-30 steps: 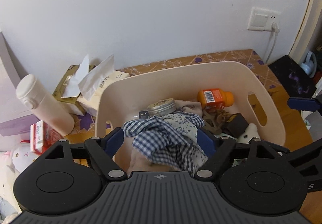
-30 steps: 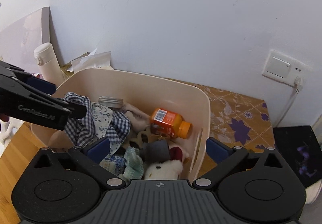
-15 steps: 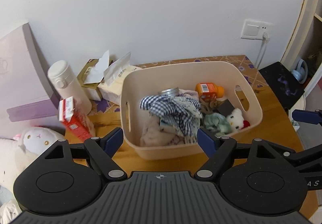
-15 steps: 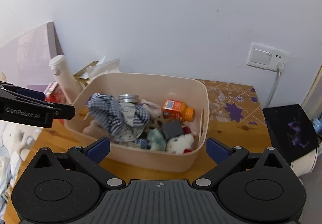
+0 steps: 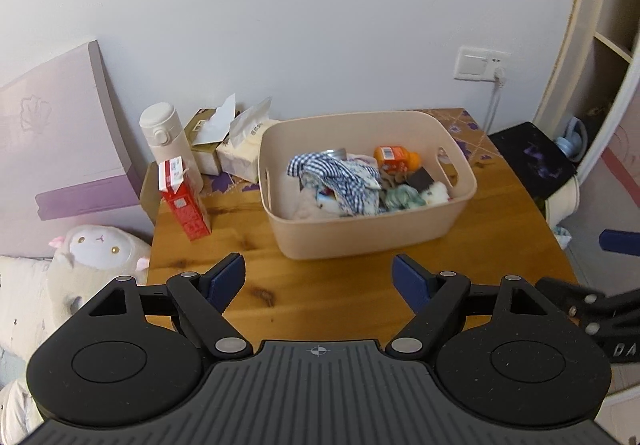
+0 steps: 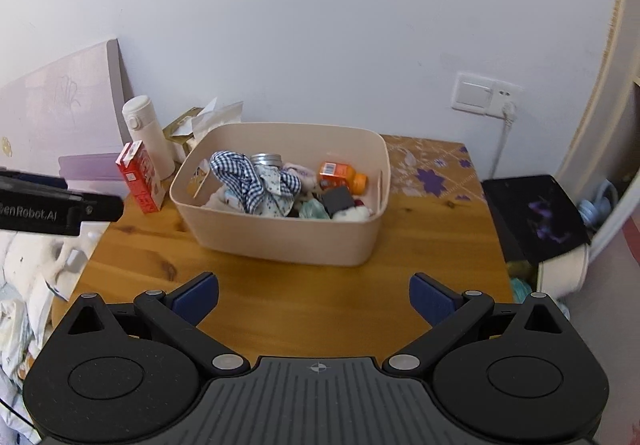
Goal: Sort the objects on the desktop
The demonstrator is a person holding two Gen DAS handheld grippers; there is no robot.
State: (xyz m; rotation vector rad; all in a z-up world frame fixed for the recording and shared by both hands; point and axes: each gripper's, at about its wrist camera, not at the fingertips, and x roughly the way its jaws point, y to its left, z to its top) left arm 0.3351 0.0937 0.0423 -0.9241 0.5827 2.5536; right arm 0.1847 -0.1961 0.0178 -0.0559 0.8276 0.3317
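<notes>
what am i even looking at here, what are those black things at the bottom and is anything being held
The black shapes are two handheld grippers, simple two-finger claws that a person holds, one in each hand. There is no robot arm. Each gripper carries a wide-angle camera looking forward along its blue-tipped fingers, so you get one picture per hand.

In the left wrist view you see the left gripper; in the right wrist view, the right gripper. Both are open and hold nothing.

Ahead on the wooden table stands a beige bin filled with small things: a blue checked cloth, an orange bottle, a small white plush toy. Beside the bin, outside it, stand a red carton, a white thermos and tissue boxes near the wall.
</notes>
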